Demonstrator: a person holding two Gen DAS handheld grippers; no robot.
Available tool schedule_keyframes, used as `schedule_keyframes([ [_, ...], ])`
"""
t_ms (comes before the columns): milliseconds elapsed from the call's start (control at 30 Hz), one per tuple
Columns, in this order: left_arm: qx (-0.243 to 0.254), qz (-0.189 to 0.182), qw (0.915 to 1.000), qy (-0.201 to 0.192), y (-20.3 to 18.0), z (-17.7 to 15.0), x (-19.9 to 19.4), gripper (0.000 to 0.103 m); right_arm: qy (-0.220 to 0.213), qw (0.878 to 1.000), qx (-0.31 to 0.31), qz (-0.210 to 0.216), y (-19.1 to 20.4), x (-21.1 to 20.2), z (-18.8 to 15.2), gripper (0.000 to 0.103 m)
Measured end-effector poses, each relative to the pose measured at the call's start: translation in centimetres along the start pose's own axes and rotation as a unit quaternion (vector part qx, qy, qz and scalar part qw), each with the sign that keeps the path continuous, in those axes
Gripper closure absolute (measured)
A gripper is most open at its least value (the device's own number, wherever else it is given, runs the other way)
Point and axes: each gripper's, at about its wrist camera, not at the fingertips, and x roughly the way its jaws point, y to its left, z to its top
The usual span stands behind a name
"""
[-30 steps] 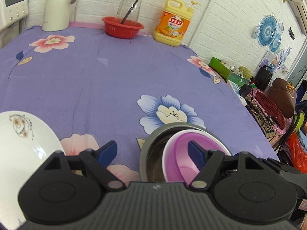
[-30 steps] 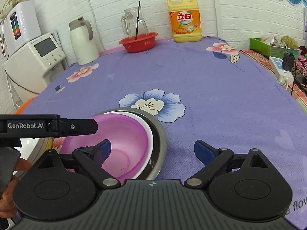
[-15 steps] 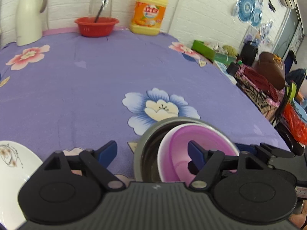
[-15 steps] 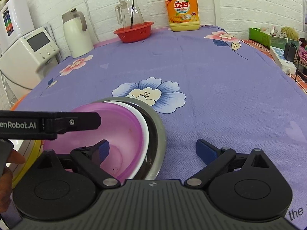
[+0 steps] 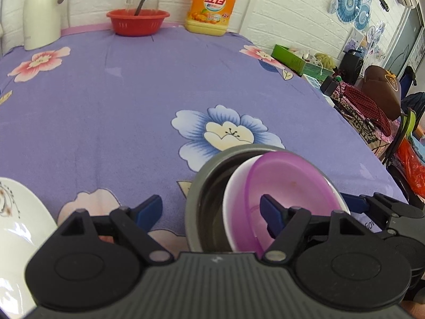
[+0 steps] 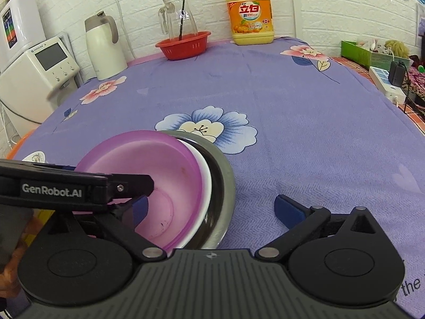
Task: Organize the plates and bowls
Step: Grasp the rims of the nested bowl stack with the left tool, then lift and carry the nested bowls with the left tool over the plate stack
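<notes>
Looking along the left gripper, its 2 blue-padded fingers are spread wide and hold nothing. Between them, in the lower middle of the frame, a steel bowl sits on the purple cloth; a white bowl is nested inside it, and a pink bowl lies in the white one, tilted up toward the right. The gripper's right pad overlaps the pink bowl in the picture; whether it touches I cannot tell. A white plate with a small floral print lies at the lower left edge, well apart from the bowls. At the lower right edge the right gripper's body shows just beside the stack. Along the top of the frame stand a white jug, a red basket and a yellow bottle.

From the right wrist, the right gripper is also spread wide and holds nothing. The same stack sits lower left of centre: pink bowl inside white bowl inside steel bowl. The left gripper reaches in from the left edge over the pink bowl. Jug, red basket and bottle line the far wall, and a white appliance stands at the upper left
</notes>
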Motion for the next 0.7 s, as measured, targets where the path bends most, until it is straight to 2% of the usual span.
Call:
schedule_keyframes([
  [200, -0.017, -0.001, 0.9998, -0.004, 0.1, 0.2, 0.2, 0.033, -0.011, 1.000, 0.005, 0.003, -0.1, -0.1, 0.2, 0.000],
  [400, -0.014, 0.000, 0.9999, -0.009, 0.3, 0.1, 0.2, 0.033, -0.016, 1.000, 0.010, 0.015, -0.1, 0.2, 0.0, 0.000],
  [567, -0.015, -0.004, 0.9997, -0.020, 0.0, -0.5, 0.0, 0.040, -0.020, 0.999, 0.016, 0.026, 0.1, -0.4, -0.3, 0.000],
  [600, -0.019, -0.009, 0.9996, -0.020, 0.0, -0.5, -0.1, 0.046, -0.019, 0.999, 0.020, 0.035, 0.2, -0.5, -0.4, 0.011],
  [633, -0.025, -0.012, 0.9994, -0.021, -0.1, -0.7, -0.2, 0.053, -0.019, 0.998, 0.026, 0.046, 0.3, -0.5, -0.5, 0.017],
  [700, -0.038, -0.005, 0.9989, -0.028, -0.5, -0.9, -0.3, 0.057, -0.023, 0.998, 0.034, 0.042, 0.6, -0.5, -0.6, 0.020],
])
